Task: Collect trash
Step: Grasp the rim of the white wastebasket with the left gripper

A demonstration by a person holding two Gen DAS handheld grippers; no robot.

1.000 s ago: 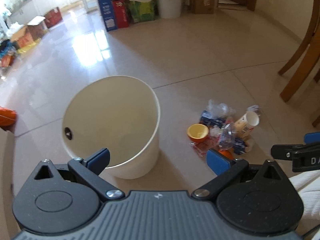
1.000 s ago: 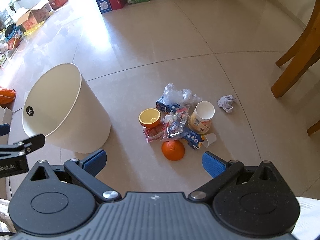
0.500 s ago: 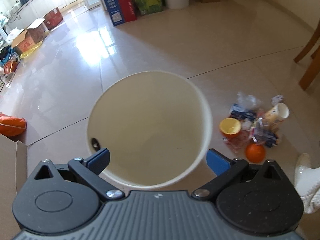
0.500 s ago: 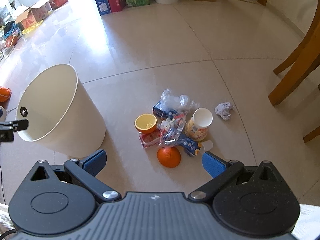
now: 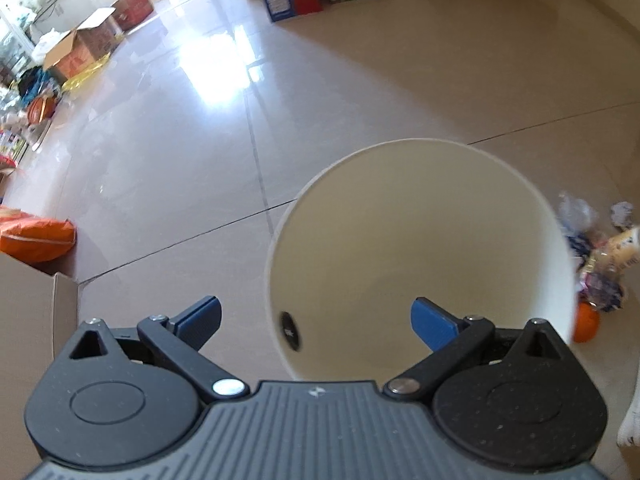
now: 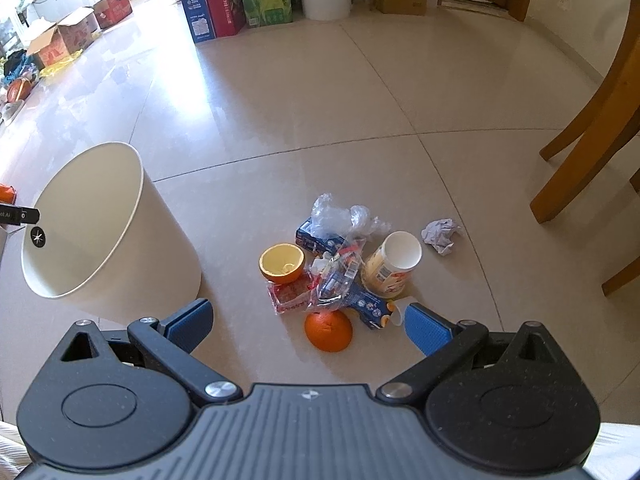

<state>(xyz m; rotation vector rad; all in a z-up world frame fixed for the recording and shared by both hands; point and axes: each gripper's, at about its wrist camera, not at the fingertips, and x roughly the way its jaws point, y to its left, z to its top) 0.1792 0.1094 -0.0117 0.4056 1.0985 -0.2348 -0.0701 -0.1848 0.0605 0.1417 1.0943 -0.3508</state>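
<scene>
Both jaws stood wide apart and empty as I held the left gripper (image 5: pixel 316 314) over the white bin (image 5: pixel 416 216). From my right gripper (image 6: pixel 306 318), the orange half (image 6: pixel 328 330) lay at twelve o'clock, the trash pile (image 6: pixel 348 264) beyond, the bin at ten.

The bin (image 6: pixel 108 232) stands on the floor (image 6: pixel 320 120), left of the trash pile (image 6: pixel 344 264). Within the pile, a cup (image 6: pixel 394 266) lies right of an orange half (image 6: pixel 282 263); crumpled paper (image 6: pixel 441 235) sits farther right, near chair legs (image 6: pixel 580 152).
</scene>
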